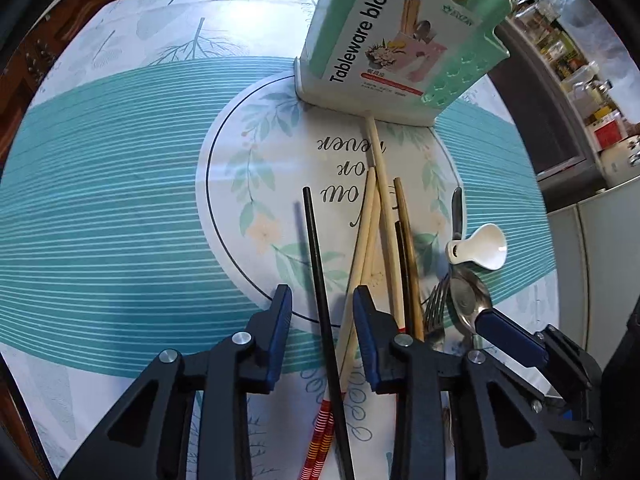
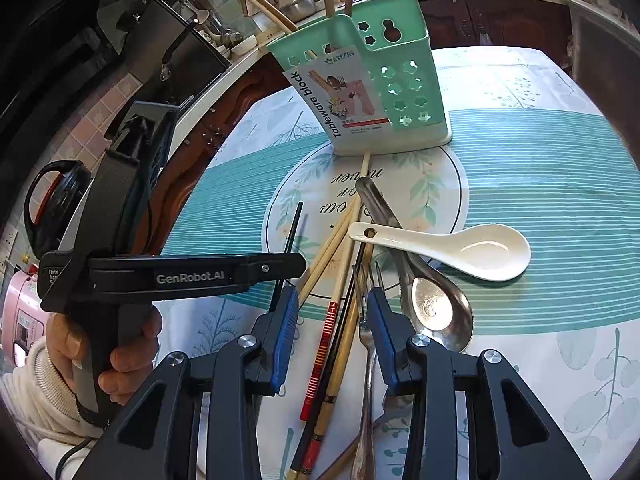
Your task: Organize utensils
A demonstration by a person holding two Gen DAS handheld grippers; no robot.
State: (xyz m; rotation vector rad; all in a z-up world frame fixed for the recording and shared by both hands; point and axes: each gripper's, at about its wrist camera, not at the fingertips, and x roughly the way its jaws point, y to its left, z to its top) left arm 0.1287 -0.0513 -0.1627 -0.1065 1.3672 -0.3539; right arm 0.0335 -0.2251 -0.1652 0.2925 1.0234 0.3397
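The left gripper (image 1: 323, 312) stands open astride a black chopstick (image 1: 316, 256) (not yet pinched); it should close squarely across the shaft, clear of the pale chopsticks (image 1: 366, 240) just beside. The right gripper (image 2: 333, 308) is open too, over the pile's chopsticks and fork (image 2: 365, 320). The black chopstick's long axis runs along the fingers, tip toward the green utensil holder (image 1: 400, 36) standing beyond.

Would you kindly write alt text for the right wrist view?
The open right gripper hovers over a pile of chopsticks and a fork, beside a metal spoon and white ceramic spoon. A green utensil holder stands behind.
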